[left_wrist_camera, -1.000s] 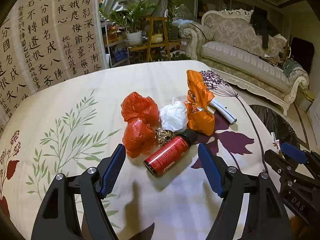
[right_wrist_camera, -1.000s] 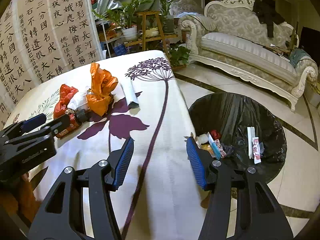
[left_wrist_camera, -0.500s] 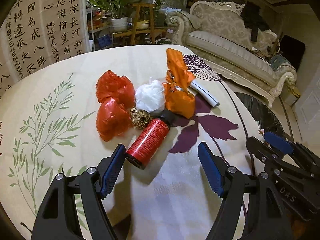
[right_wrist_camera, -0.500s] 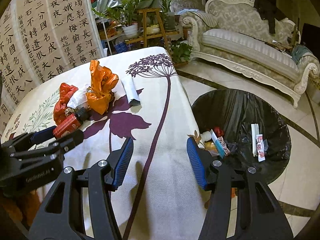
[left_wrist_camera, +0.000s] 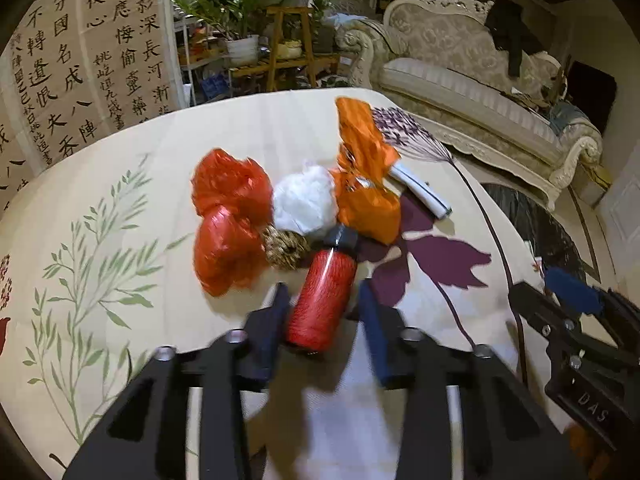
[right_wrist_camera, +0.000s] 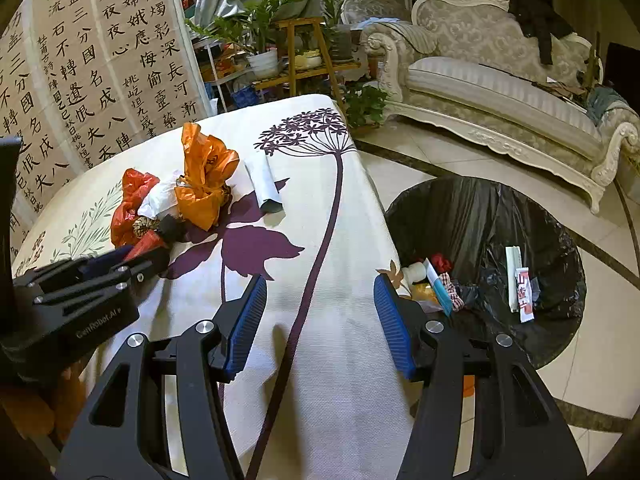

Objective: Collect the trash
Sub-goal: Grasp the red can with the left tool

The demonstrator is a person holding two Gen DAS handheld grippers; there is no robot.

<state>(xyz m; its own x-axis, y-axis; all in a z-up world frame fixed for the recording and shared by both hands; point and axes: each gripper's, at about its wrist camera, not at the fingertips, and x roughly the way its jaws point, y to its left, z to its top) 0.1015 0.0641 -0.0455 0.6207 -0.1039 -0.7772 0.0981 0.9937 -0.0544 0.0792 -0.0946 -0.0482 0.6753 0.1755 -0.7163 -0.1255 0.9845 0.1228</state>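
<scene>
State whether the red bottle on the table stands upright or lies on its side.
On its side: the red bottle lies flat on the tablecloth, black cap pointing away, between the closing left gripper.

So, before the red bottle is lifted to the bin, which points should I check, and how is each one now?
1. Red bottle between the left gripper fingers: ok.
2. Jaws closing; firm grip: cannot tell.
3. Bottle's black cap touches the orange bag: not ok.
4. Right gripper open, holding nothing: ok.
5. Black trash bin open, with room: ok.

"GenRobot.AI" on left tool [right_wrist_camera: 120, 258] body, "DAS" on right tool [left_wrist_camera: 576, 294] body.
</scene>
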